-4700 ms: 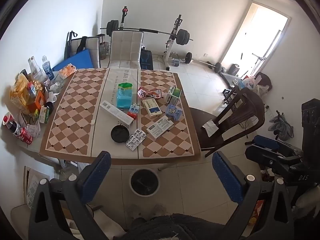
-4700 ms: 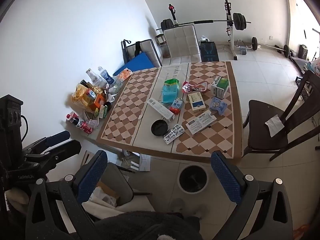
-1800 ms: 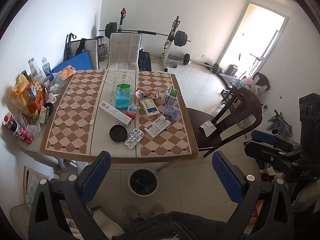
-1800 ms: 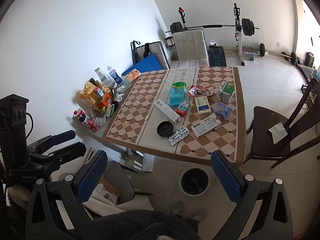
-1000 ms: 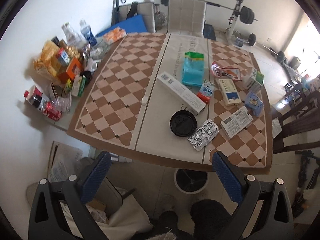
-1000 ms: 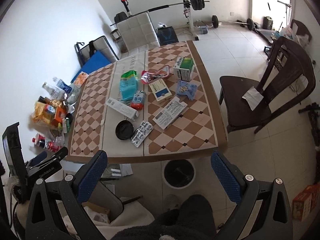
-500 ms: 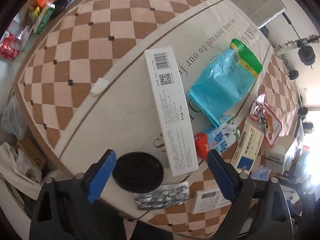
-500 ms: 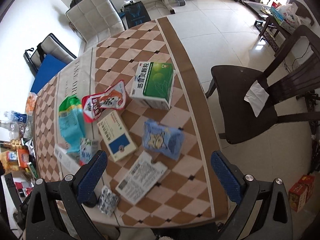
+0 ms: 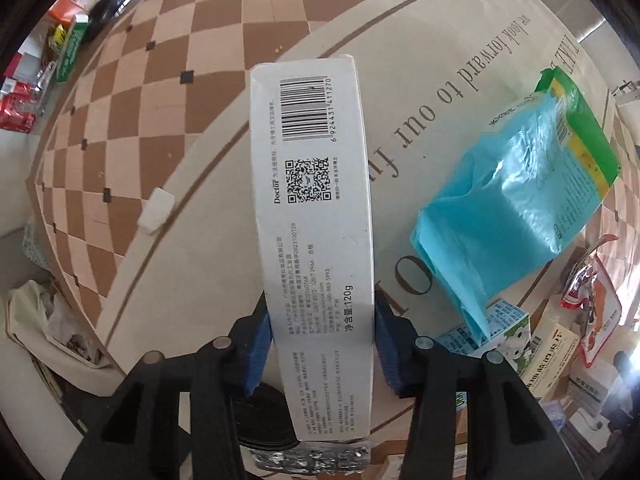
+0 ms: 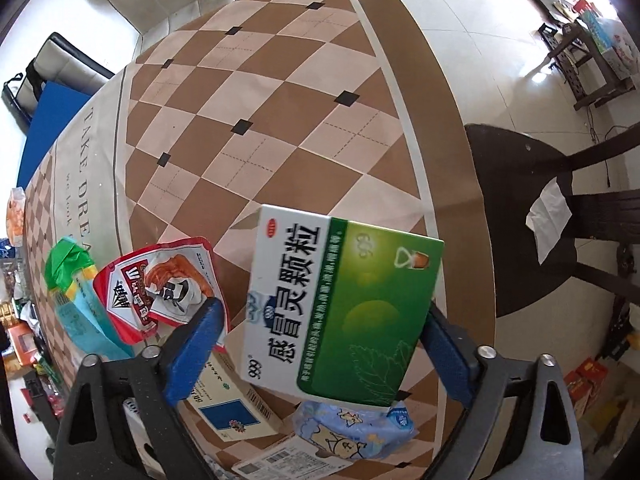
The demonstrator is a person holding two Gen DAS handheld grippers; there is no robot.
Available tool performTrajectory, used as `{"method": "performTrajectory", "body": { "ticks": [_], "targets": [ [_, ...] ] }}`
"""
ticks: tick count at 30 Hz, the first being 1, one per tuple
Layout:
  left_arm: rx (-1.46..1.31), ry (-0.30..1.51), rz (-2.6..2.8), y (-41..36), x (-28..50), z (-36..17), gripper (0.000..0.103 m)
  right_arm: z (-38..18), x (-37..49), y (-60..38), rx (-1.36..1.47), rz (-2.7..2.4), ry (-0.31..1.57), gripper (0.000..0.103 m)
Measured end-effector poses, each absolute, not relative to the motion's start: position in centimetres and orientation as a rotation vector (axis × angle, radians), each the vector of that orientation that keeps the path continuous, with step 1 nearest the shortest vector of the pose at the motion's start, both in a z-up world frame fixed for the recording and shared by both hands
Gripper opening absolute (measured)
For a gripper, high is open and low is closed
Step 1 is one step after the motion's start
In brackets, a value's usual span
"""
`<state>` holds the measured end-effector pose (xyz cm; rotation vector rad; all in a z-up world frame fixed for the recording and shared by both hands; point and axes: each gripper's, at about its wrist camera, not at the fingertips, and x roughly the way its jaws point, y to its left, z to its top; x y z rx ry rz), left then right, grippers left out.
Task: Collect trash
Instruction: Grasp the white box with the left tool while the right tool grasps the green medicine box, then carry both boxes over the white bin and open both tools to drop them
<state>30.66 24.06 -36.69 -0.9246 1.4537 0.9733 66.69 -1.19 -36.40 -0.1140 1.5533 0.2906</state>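
Over the checkered table (image 9: 132, 92), my left gripper (image 9: 320, 332) points straight down. A long white box (image 9: 312, 216) with a barcode lies on the table between its blue pads (image 9: 256, 352). The jaws are closing, and both pads sit against the box's long sides. My right gripper (image 10: 324, 320) hangs over a green-and-white medicine box (image 10: 340, 312). Its jaws are closing too, with the box between them and a gap still showing at the left pad (image 10: 200, 340).
A blue pouch (image 9: 516, 208), a red snack packet (image 10: 160, 284), a black lid (image 9: 260, 416), a blister pack (image 9: 312, 460), a blue tissue pack (image 10: 352, 428) and a white-and-blue box (image 10: 232, 412) lie around. A dark chair (image 10: 532, 208) stands at the table's right edge.
Both grippers have dropped from high above the room to just over the table. The left jaws have narrowed onto the white box, and the right jaws have narrowed around the green box.
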Motion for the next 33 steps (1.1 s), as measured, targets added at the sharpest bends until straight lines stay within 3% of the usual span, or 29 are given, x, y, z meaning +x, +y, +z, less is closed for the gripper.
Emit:
{"method": "performTrajectory", "body": {
  "ticks": [10,20,27,33],
  "targets": [
    [-0.484,1.375,1.028,17.2,31.0,-26.7,0.043,-31.7,64.6,-3.4,-0.137,0.412,1.439,0.078],
    [-0.444,1.167,0.922,9.7,22.9,-19.3,0.043,-23.7,52.2,-7.8,-0.123,0.654,1.295,0.078],
    [-0.539,1.129,0.822,1.7,13.4,-19.5,0.043,-23.2,37.1,-13.9,-0.157,0.774,1.289,0.078],
    [-0.732,1.226,0.753,-2.6,5.1,-26.0,0.043,-29.4,26.0,-19.9,-0.241,0.818,1.426,0.078]
  ]
}}
